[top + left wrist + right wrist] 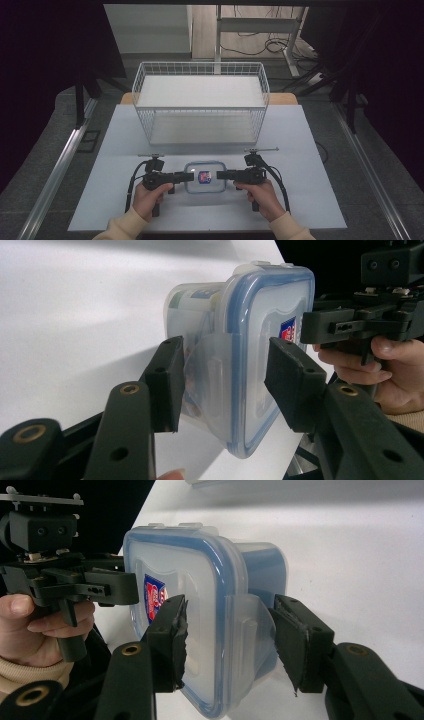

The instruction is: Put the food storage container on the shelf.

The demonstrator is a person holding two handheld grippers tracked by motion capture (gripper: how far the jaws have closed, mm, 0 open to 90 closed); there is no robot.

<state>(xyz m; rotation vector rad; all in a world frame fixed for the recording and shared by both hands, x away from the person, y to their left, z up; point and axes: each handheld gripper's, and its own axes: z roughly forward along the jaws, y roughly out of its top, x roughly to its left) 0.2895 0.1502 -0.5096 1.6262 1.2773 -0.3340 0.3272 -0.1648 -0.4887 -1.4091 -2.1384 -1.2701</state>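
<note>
A clear plastic food container (204, 177) with a blue-rimmed lid and a red-and-blue label lies flat on the white table sheet (300, 150), near its front edge. My left gripper (189, 176) reaches in from the container's left side. In the left gripper view its jaws (222, 385) straddle the side latch (212, 370), one pad under the flap and one on the lid, pressing. My right gripper (220, 175) comes in from the opposite side. Its jaws (230, 635) clamp the other latch (250, 625), one pad on the lid and one against the flap.
A white wire basket (200, 63) with two shelves stands behind the container at the table's middle back. Dark curtains flank the table. A desk frame with cables stands on the floor beyond.
</note>
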